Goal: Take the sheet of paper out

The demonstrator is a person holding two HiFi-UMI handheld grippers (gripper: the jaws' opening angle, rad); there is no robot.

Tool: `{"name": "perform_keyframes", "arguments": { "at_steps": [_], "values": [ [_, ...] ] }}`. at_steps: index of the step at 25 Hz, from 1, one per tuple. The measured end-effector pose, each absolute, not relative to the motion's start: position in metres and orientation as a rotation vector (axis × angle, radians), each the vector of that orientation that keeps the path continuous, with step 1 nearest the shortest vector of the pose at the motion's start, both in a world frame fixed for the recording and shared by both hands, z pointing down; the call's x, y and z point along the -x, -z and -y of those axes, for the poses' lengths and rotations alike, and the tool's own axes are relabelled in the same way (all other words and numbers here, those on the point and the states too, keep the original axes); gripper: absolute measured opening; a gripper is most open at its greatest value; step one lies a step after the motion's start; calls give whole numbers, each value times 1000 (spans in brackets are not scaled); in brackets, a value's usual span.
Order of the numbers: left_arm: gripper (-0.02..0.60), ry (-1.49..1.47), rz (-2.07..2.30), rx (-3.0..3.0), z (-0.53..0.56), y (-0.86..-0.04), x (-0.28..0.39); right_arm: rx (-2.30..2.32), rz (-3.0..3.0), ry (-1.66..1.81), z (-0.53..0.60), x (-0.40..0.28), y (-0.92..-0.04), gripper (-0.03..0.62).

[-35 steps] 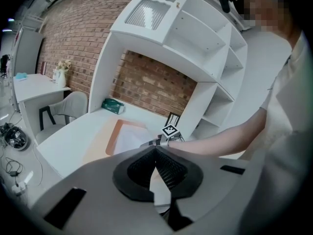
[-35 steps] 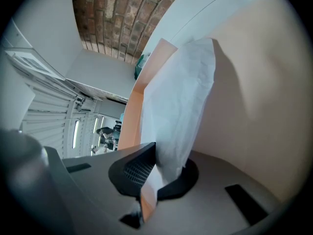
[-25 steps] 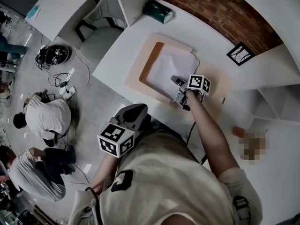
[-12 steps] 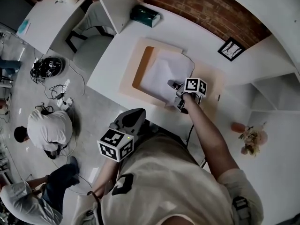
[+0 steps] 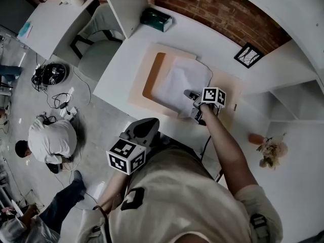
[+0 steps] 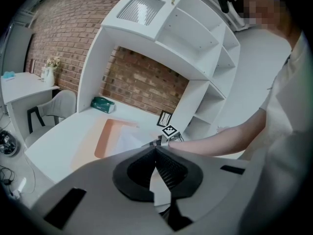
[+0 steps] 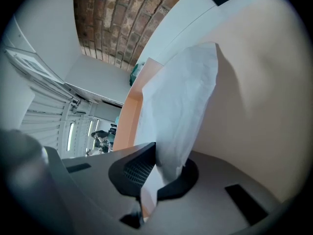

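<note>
Plainly the right gripper [image 5: 188, 93] is clamped on the sheet of paper [image 5: 178, 81], whose near corner the jaws hide; it lies across the orange folder [image 5: 152, 76]; the left gripper [image 6: 156, 149], closed on nothing, hangs well short of that folder

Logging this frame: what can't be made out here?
Head view: near corner of the sheet of paper, covered by the right hand-held gripper clamped on it.
Right gripper view: how much sheet lies inside the orange folder; the sheet itself blocks it.
Head view: image in the framed picture, too small.
</note>
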State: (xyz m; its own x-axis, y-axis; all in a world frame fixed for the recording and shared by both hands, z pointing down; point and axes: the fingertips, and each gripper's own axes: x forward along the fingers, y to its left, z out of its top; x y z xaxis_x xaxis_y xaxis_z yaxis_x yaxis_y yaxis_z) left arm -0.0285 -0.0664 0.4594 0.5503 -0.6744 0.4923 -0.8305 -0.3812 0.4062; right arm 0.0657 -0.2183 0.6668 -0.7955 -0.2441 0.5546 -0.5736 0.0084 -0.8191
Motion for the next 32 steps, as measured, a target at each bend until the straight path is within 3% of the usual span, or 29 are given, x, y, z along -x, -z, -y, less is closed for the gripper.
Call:
{"name": "perform_keyframes", "arguments": {
  "at_steps": [32],
  "values": [
    [17, -345, 1175, -2172, 68, -462, 13, -719, 2022, -1921, 211, -91, -664, 28]
  ]
}}
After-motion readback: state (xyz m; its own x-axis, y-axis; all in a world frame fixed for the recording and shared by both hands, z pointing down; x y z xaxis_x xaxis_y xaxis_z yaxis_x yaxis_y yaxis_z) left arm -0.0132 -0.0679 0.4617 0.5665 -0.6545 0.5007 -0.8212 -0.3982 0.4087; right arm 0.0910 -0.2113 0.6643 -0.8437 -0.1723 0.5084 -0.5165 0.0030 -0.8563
